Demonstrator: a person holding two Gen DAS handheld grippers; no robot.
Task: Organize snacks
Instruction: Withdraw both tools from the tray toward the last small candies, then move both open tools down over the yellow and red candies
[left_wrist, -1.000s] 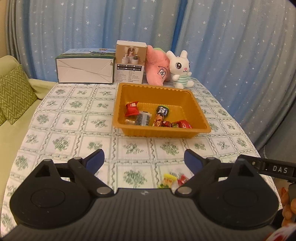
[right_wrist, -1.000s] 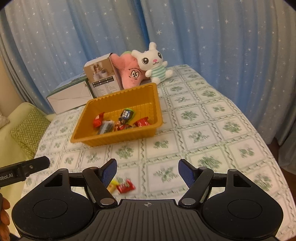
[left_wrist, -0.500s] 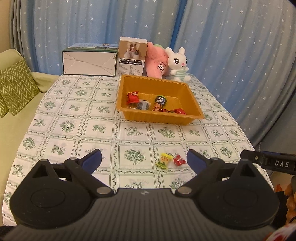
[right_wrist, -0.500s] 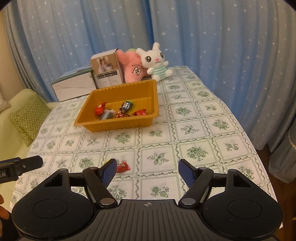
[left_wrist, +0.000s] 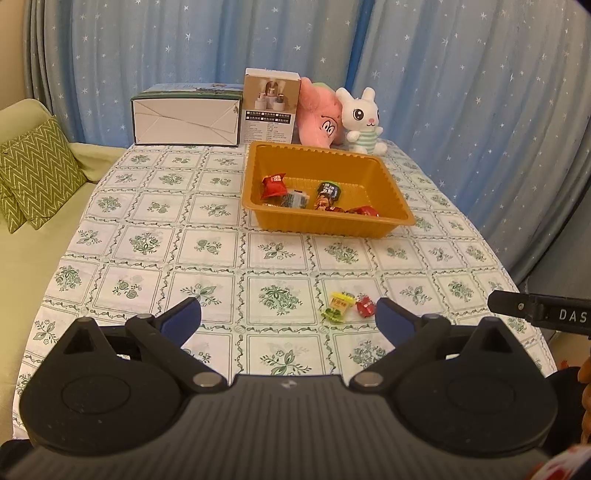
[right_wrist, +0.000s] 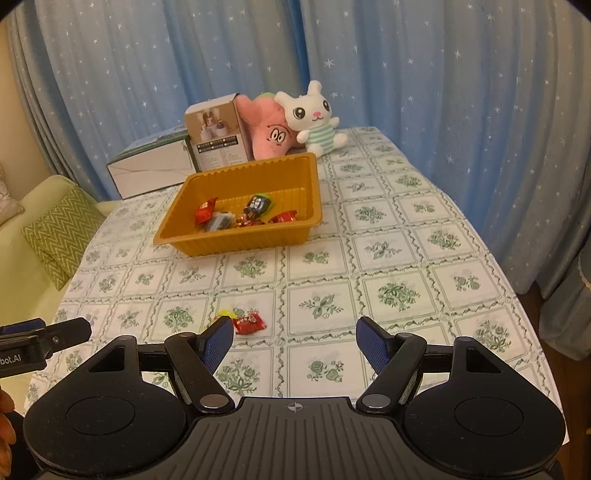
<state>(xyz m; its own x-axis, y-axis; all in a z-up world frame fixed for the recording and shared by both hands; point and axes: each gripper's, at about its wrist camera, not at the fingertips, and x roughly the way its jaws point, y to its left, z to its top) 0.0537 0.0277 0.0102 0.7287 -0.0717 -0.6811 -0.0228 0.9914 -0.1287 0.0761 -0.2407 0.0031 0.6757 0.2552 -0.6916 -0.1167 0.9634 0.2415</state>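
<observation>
Snacks mostly sit in your orange tray (left_wrist: 391, 177) already, well beyond both jaws. Two remain on the tablecloth (left_wrist: 147, 240): yellow packet (left_wrist: 340, 304) and red packet (left_wrist: 365, 305), just inside your left gripper (left_wrist: 289, 314)'s right fingertip, its empty jaws opening wide. Your right gripper (right_wrist: 295, 338) stands moderately spread, empty.

Each black plastic hand-held gripper (left_wrist: 289, 319) (right_wrist: 295, 338) has a ribbed centre housing, two round side discs, silver pivot screws and blue textured pads (right_wrist: 218, 341); white lettering marks the neighbouring units' side bars.
</observation>
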